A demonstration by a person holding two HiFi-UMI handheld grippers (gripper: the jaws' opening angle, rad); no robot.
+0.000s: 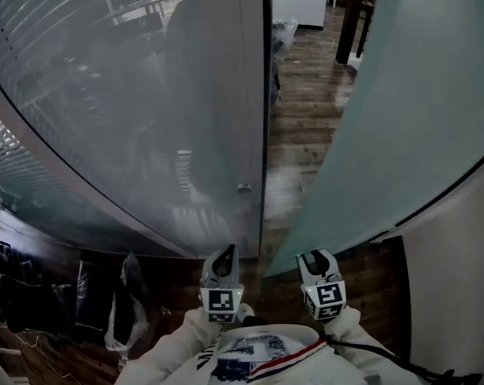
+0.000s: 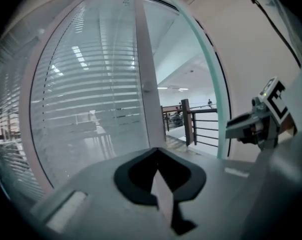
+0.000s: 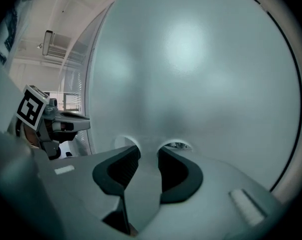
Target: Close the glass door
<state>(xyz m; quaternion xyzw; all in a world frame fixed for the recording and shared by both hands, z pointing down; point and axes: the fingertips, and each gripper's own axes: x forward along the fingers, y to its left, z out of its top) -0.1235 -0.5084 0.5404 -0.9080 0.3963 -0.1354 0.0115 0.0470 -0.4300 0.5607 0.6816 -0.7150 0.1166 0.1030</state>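
Pushing glass door [image 1: 402, 111] shut — right gripper [image 1: 315, 257] empty, jaws apart, at door; left gripper [image 1: 225, 253] closed, empty — next: push toward frame [image 1: 254, 95].

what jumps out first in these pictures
A large frosted glass door fills the right of the head view, standing open at an angle. A strip of wooden floor shows between it and the striped glass panel on the left. At the bottom edge, the left gripper has its jaws together, and the right gripper has its jaws apart, facing the door's frosted face.
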